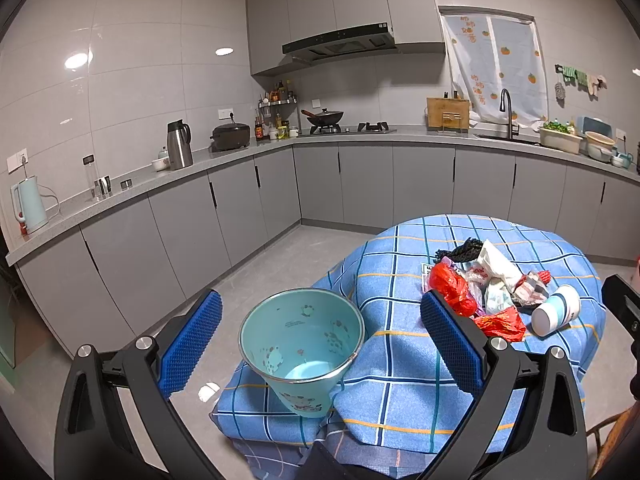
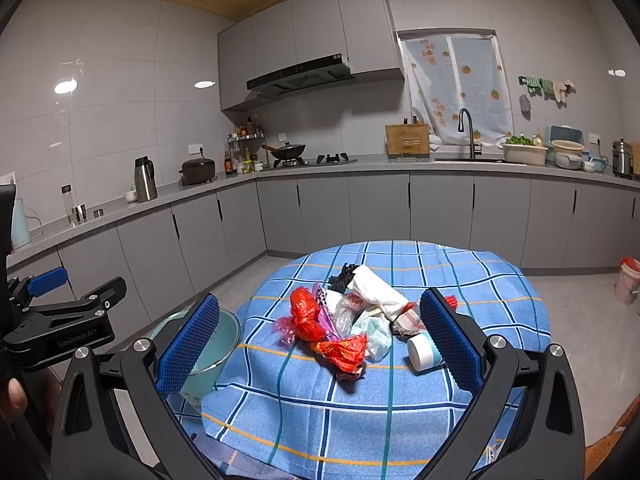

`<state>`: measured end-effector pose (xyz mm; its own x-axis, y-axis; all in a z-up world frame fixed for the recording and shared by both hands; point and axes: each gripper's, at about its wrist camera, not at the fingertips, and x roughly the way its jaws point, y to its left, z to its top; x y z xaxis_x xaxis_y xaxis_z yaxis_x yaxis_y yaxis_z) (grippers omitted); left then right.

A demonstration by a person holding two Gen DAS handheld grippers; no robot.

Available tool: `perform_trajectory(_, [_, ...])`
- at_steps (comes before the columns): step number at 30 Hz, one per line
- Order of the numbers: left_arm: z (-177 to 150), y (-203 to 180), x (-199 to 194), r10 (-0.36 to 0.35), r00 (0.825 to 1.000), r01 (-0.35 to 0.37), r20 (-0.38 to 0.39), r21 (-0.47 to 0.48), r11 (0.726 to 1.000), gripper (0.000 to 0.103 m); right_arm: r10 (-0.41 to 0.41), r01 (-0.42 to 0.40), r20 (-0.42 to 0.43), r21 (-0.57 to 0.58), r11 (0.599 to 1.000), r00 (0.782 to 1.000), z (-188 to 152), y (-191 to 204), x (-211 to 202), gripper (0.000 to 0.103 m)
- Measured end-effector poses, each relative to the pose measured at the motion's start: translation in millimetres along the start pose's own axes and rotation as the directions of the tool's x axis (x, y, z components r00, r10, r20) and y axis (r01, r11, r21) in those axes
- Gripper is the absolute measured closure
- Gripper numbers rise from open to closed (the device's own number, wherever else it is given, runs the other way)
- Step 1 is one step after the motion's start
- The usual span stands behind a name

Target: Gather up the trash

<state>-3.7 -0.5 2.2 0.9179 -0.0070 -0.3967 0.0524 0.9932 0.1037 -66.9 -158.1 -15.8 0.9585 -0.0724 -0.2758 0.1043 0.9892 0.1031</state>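
The grey counter (image 2: 360, 168) runs around two walls of the kitchen ahead of me, with cabinets under it. On it stand a steel thermos jug (image 1: 179, 145), a dark cooker pot (image 1: 231, 136), a wok (image 1: 324, 117) on the hob, a wooden board (image 1: 447, 112) and a black tap (image 1: 508, 114) at the sink.

Closer in, the round table under its blue checked cloth (image 2: 400, 408) fills the space before me. The trash pile (image 2: 352, 320) lies near the middle of it: a crumpled white bag (image 2: 378, 290), red plastic wrappers (image 2: 306, 314) on the left and near edges, pale clear wrappers between them, and a bit of black netting (image 2: 343, 278) at the far side. A small white and teal jar (image 2: 423, 351) lies on its side just beside the pile, on its right.

The teal bin (image 1: 302, 344) stands at the table's left edge, mouth up, against the hanging cloth; nothing shows inside it.

My left gripper (image 1: 320, 338) is spread wide with nothing pinched, and the bin sits in the gap between its blue pads (image 1: 192, 340), untouched. My right gripper (image 2: 320, 342) is likewise spread wide and empty, framing the trash; its right pad hides part of the jar. In the right view my left gripper shows at the left edge, well apart from the pile.
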Motion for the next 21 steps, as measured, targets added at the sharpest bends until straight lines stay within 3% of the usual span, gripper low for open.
perform_trajectory(21, [1.6,2.7,-1.7,-0.002,1.0,0.002,0.004,-0.003,1.0,0.005,-0.003,0.003,-0.001,0.001,1.0,1.0,0.1,-0.1,0.3,0.004])
